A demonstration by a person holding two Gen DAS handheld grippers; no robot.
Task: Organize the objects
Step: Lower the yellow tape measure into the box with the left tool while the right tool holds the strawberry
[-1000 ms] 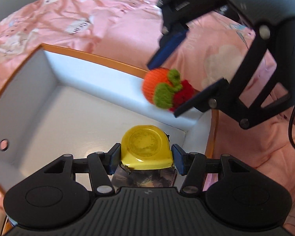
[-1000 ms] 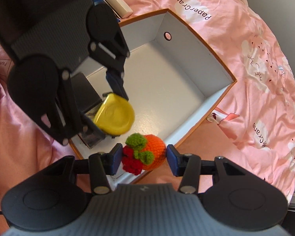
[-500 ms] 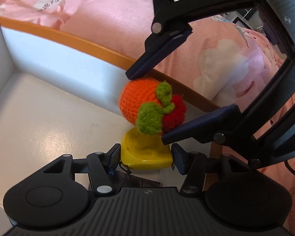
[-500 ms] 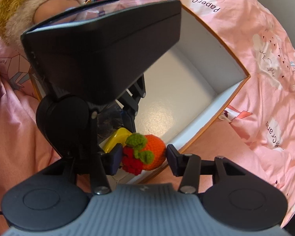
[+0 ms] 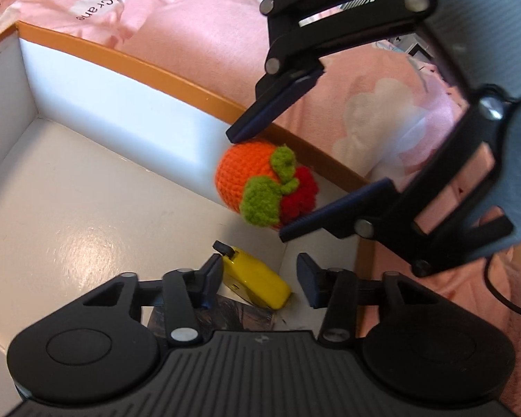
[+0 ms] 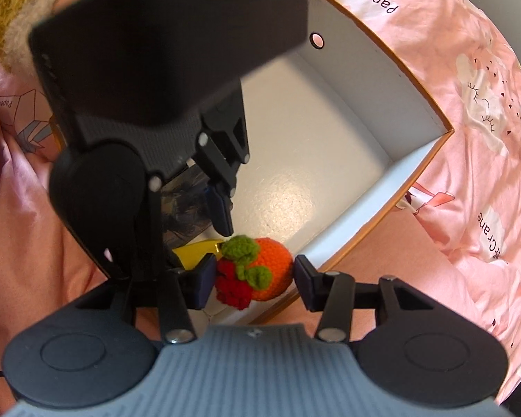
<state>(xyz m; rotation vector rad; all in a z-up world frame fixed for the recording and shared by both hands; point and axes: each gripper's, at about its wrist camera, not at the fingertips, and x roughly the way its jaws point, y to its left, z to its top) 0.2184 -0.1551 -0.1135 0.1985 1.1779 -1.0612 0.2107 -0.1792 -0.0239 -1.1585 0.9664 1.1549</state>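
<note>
A white box with an orange rim (image 5: 128,59) lies on pink bedding. My left gripper (image 5: 258,278) is open inside the box's corner; the yellow tape measure (image 5: 257,279) lies loose between its fingers on a dark printed card (image 5: 239,316). My right gripper (image 6: 251,276) is shut on a crocheted orange, green and red toy (image 6: 260,269), held just inside the box's near wall above the tape measure. In the left wrist view the toy (image 5: 260,184) sits between the right gripper's fingers (image 5: 274,104).
Pink bedding (image 6: 486,104) surrounds the box. The box floor (image 5: 69,208) shows bare to the left. A round hole (image 6: 317,39) is in the far wall. A cable (image 5: 496,295) runs at the right.
My left gripper has opened and let go of the tape measure, which now lies tipped on the card. My right gripper has carried the toy down into the box corner.
</note>
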